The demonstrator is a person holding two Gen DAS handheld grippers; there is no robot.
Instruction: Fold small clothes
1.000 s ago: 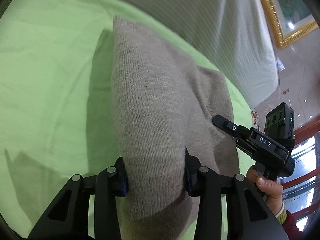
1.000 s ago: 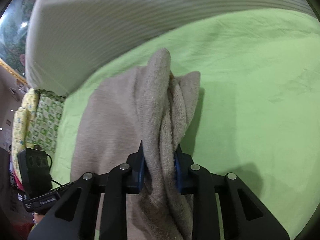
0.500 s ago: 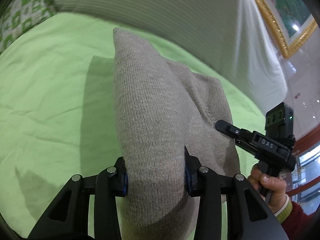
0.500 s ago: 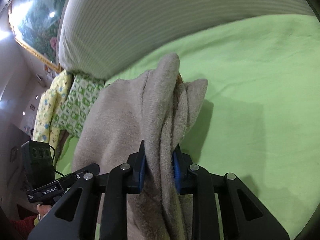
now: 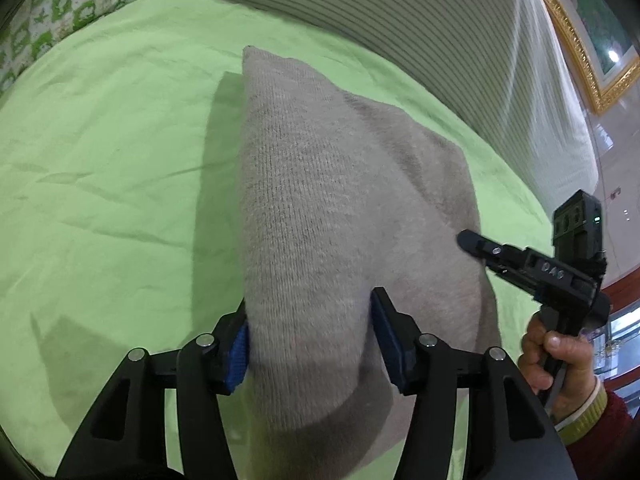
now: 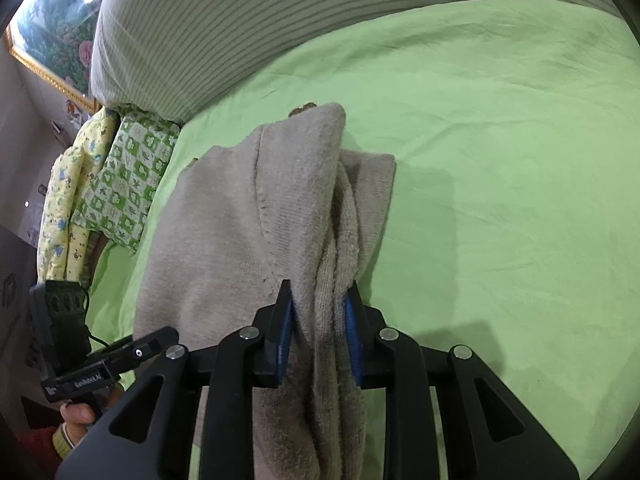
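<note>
A grey-beige knit garment (image 5: 320, 180) lies folded lengthwise on the green bed sheet (image 5: 100, 160), and both grippers lift its near edge. My left gripper (image 5: 308, 308) has the thick fold between its blue pads. Its jaws are opening and the pads no longer pinch the cloth. My right gripper (image 6: 318, 296) holds a bunched edge of the garment (image 6: 240, 220). Its pads still press on the cloth, though the jaws are easing open. Each gripper also shows in the other view: the right gripper (image 5: 472, 240) at the garment's right side, the left gripper (image 6: 136, 344) at lower left.
A striped grey-white pillow (image 5: 440, 40) runs along the far side of the bed. A green and yellow patterned quilt (image 6: 120, 180) lies bunched at the left. A gold picture frame (image 5: 580, 52) hangs on the wall. A hand (image 5: 552, 352) grips the right handle.
Both grippers have carried the garment along the bed toward the patterned quilt. The left jaws have spread wider around the fold. The right gripper keeps its pinch.
</note>
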